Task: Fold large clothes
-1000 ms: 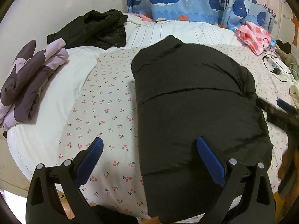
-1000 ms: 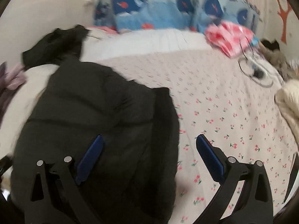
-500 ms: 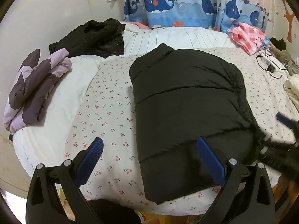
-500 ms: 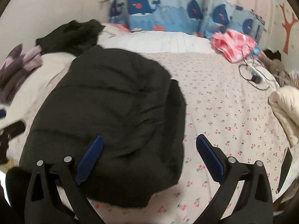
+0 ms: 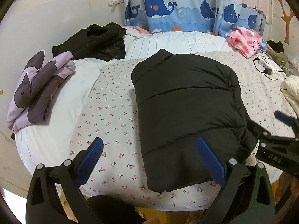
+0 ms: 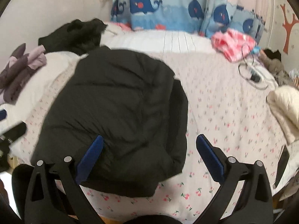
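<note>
Right now my left gripper (image 5: 149, 160) hangs over the near edge of the bed (image 5: 112, 115), its jaws spread wide with nothing between them. My right gripper (image 6: 149, 158) is likewise wide apart and empty, above the same near edge.

I see the black puffer jacket (image 5: 186, 102) lying folded into a thick rectangular bundle on the cherry-print sheet, collar end toward the whale curtain (image 5: 168, 9) and its lower hem reaching the bed's near edge. From the left wrist view, one blue fingertip (image 5: 209, 160) overlaps the jacket's lower hem; whether it touches I cannot tell. In that view my right gripper shows at the right margin, just beside the jacket's right flank.

On the far left of the bed sits a folded purple garment (image 5: 39, 89), and behind it a crumpled black garment (image 5: 93, 39). A pink checked cloth (image 5: 244, 41) lies at the far right, near a white power strip (image 5: 266, 68) with a black cord. A cream padded item (image 6: 284, 108) rests at the right edge.
</note>
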Available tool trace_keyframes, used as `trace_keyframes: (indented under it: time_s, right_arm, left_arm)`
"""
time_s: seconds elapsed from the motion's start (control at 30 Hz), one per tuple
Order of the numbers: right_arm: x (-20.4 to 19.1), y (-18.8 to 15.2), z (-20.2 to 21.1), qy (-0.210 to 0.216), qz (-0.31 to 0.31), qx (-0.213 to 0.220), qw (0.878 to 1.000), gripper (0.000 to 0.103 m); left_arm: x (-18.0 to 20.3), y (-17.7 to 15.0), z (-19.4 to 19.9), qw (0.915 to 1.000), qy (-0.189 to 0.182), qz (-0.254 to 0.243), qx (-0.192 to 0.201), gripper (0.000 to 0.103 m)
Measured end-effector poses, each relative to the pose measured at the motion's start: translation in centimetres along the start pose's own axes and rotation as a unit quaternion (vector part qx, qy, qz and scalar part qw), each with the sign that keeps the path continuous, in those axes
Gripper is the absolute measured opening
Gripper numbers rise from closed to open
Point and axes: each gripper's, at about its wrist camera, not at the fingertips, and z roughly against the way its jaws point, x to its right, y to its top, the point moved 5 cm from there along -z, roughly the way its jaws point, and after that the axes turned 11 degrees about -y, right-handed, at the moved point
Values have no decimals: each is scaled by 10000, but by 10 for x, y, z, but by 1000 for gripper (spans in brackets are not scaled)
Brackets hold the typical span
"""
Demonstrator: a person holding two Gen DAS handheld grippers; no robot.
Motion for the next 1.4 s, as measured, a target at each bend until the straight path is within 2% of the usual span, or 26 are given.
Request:
trace_keyframes:
  time_s: [0.27, 1.4]
  right_arm:
    - [-20, 8, 6, 10, 41, -88, 10000, 96]
    - [-31, 20, -12, 46, 116, -40, 9999, 96]
  left_arm:
    - [-6, 0, -5, 10000, 0, 74, -37, 96]
    - [-22, 10, -25, 9996, 6, 260, -66, 96]
